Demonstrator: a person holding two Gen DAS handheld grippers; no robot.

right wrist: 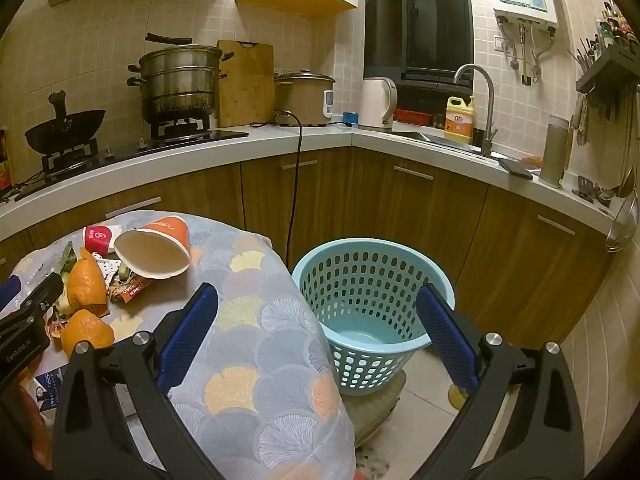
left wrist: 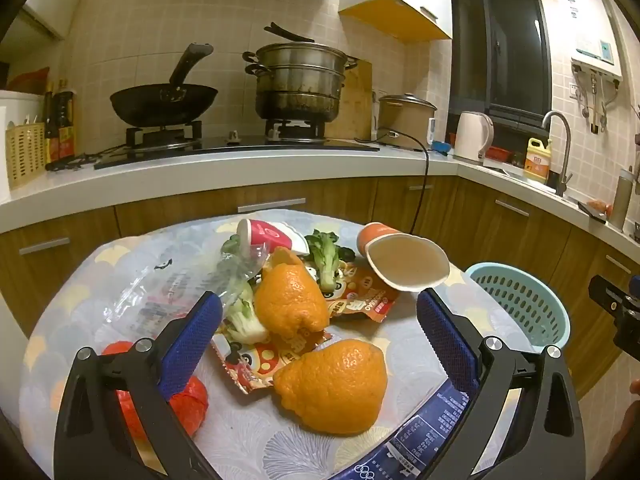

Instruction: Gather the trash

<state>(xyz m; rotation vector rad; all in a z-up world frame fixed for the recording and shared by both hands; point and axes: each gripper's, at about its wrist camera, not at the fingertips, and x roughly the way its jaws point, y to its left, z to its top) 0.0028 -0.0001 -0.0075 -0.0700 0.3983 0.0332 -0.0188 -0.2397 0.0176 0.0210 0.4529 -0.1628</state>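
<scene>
A small worktop [left wrist: 120, 256] is seen draped in a cloth printed with fan-shaped scallops in grey, yellow and orange. Trash is heaped on it. Two pieces of orange peel, thick and pebbled, are found near the middle: one peel [left wrist: 290, 298] stands domed among the litter, the other [left wrist: 334, 386] lies nearer the camera. Under and between them a glossy, crumpled snack wrapper [left wrist: 248, 364] in red and orange is spread. Limp green vegetable scraps [left wrist: 328, 256] with pale stems are mixed in. A crinkled clear plastic bag [left wrist: 168, 288] lies to the left. An orange paper cup [left wrist: 400, 260] is tipped on its side with its squashed oval mouth turned forward; a red-and-white cup [left wrist: 268, 234] lies behind the pile. A red crumpled item [left wrist: 188, 404] is partly hidden by a finger, and a dark blue printed packet [left wrist: 424, 436] is seen at the near edge.

The left tongs [left wrist: 318, 330] are held wide open above the pile, the blue textured pads [left wrist: 192, 340] touching nothing that can be made out. The right tongs [right wrist: 316, 336] are likewise spread wide and hold nothing, hanging over the cloth's edge.

A round, pale blue plastic basket [right wrist: 374, 308], perforated with slots, stands just beside the worktop, on a low support above the tiled floor [right wrist: 424, 412].
</scene>
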